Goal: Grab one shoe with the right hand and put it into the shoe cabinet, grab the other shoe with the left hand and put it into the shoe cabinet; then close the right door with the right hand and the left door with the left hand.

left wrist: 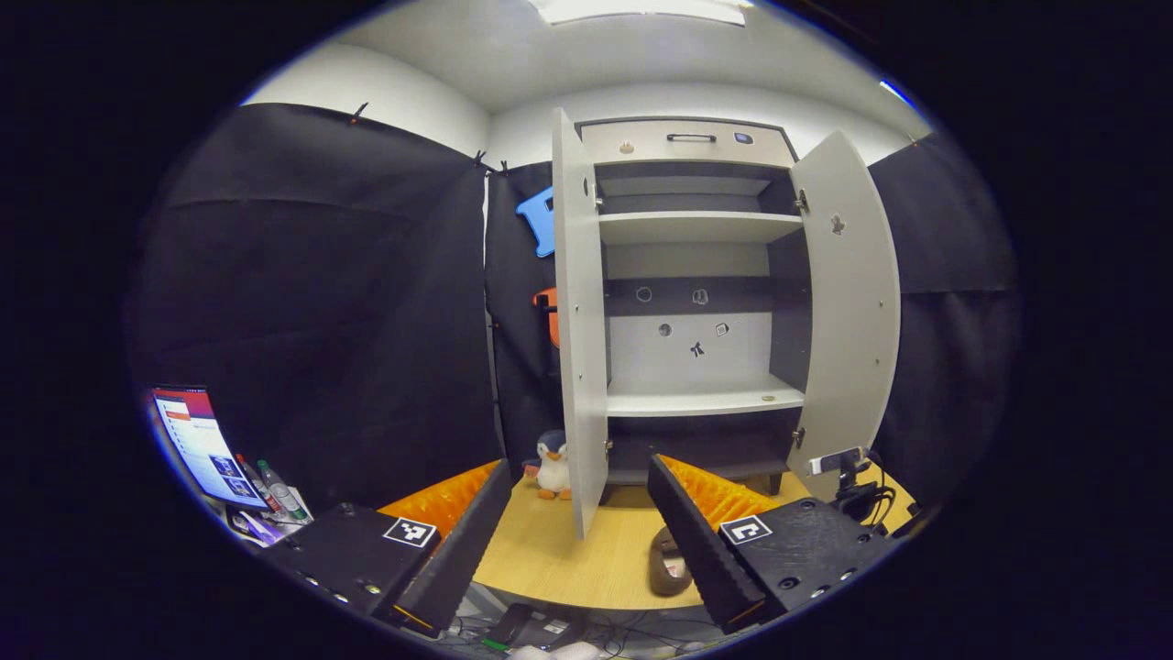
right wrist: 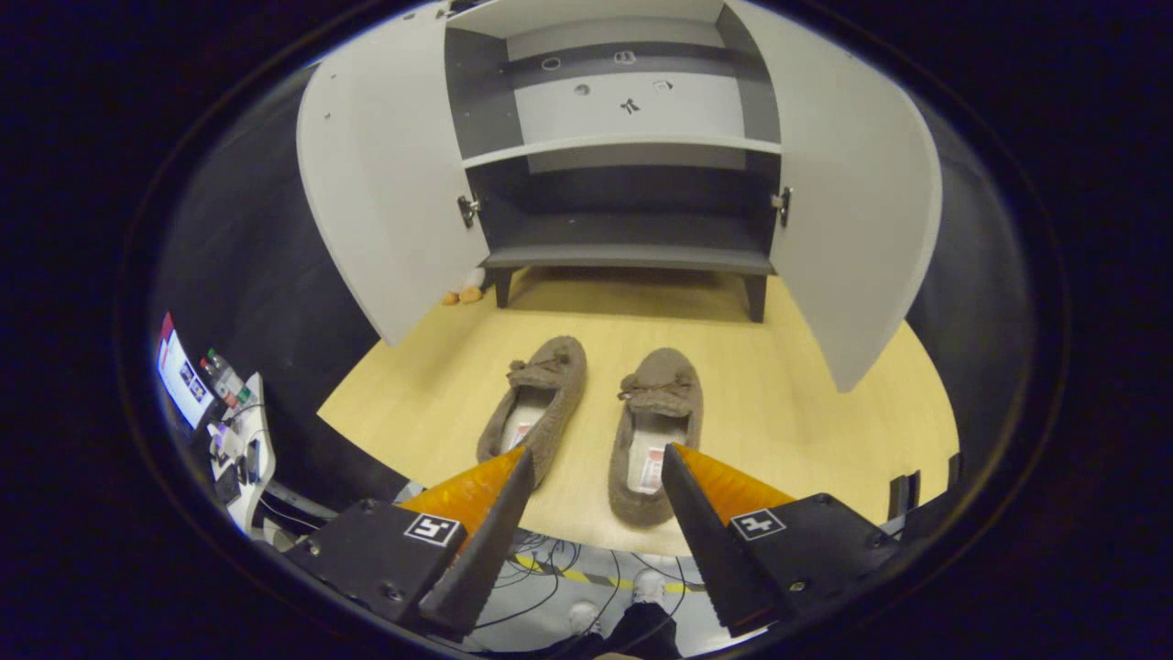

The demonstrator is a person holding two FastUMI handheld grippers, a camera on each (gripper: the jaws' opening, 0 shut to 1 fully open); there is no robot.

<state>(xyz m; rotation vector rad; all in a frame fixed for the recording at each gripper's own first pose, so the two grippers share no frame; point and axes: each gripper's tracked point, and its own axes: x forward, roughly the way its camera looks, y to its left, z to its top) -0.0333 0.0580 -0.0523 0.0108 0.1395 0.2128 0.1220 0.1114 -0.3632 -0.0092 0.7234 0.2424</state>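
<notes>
a pale wooden surface [right wrist: 806, 431] carries the open shoe cabinet [right wrist: 632, 261] on short dark legs at its far side. two brown fuzzy shoes lie side by side nearer the front edge, toes toward the cabinet: the left shoe [right wrist: 541, 403] and the right shoe [right wrist: 655, 431]. a small toy penguin [left wrist: 553, 466] stands beside the cabinet's left door.

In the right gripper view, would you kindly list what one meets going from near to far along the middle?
Open right gripper → pair of brown fuzzy slippers → bare light wooden floor → dark bottom shelf of the open white shoe cabinet → white upper shelf.
</notes>
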